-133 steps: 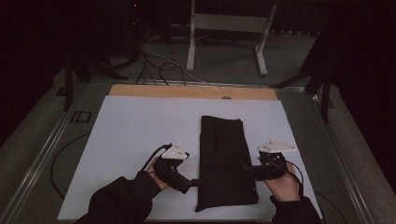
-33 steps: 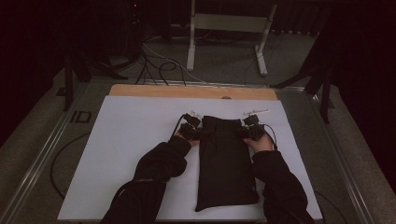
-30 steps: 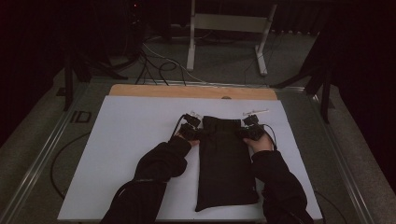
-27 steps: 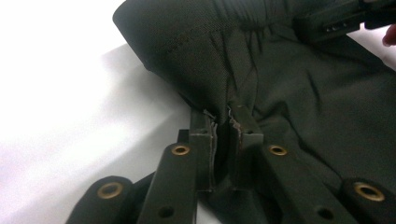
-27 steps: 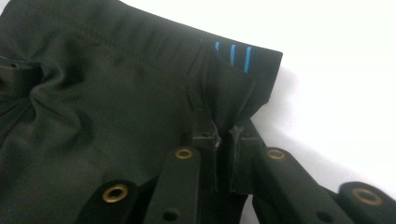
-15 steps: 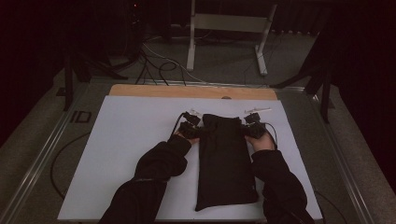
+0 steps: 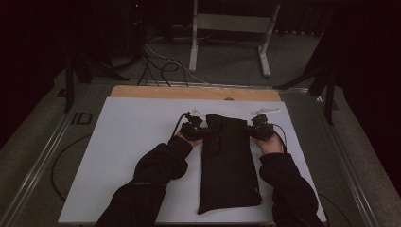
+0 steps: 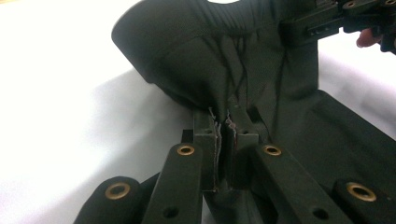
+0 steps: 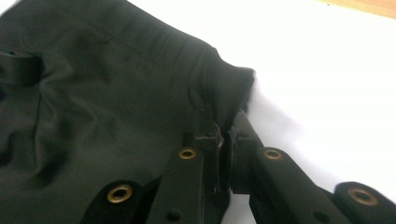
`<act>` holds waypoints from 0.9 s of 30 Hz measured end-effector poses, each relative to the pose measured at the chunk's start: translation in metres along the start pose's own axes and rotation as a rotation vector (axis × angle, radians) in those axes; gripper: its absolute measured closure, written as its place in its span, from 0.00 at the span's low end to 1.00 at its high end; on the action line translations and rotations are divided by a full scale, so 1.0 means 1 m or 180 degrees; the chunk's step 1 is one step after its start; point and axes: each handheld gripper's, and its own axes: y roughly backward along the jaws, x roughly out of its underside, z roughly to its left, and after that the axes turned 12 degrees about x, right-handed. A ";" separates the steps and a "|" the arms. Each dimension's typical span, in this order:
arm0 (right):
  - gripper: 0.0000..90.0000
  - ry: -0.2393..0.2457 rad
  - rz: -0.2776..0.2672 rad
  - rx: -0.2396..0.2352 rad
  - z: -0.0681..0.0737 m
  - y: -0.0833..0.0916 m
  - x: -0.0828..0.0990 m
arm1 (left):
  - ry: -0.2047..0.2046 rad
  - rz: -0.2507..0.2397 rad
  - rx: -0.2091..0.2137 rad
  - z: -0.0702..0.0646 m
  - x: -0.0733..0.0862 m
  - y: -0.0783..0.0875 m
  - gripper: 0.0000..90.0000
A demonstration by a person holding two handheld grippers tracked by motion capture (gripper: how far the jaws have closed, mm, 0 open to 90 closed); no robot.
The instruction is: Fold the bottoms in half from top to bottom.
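Step in hand: grasp-and-lift on the far end of the folded black garment [image 7: 228, 163], probably trousers or shorts, going by the ribbed waistband in the left gripper view. It lies lengthwise on the white worktop [image 7: 132, 142], right of centre, its near end close to the near edge and its far end short of the wooden strip [image 7: 189, 92] along the far edge.

Left claw [image 7: 202, 133] is clamped on the far-left corner of the garment; its own view shows the jaws pinched tight on a fold of cloth [image 8: 224, 126]. Right claw [image 7: 252, 132] is closed the same way on the far-right corner, with fabric caught between its jaws [image 9: 219, 116]. The waistband edge looks bunched and slightly raised off the worktop at both corners.

Next move, by judgement: lift both corners together and carry them toward the near edge to fold the garment over. That calls for matched height and pace in both hands, and a firm pinch, since a slipping layer would skew the fold.
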 end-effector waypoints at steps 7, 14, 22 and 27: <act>0.95 0.0026 -0.0083 -0.0081 0.001 0.019 0.002 | -0.0058 -0.0016 0.0080 -0.009 0.000 0.009 0.95; 0.95 0.0069 -0.0131 -0.0184 0.002 0.035 0.005 | -0.0135 -0.0006 0.0143 -0.021 0.003 0.017 0.95; 0.95 0.0148 -0.0149 -0.0262 0.008 0.052 0.011 | -0.0202 0.0012 0.0206 -0.032 0.008 0.027 0.95; 0.95 0.0140 -0.0145 -0.0309 0.010 0.063 0.017 | -0.0252 0.0032 0.0216 -0.040 0.013 0.030 0.95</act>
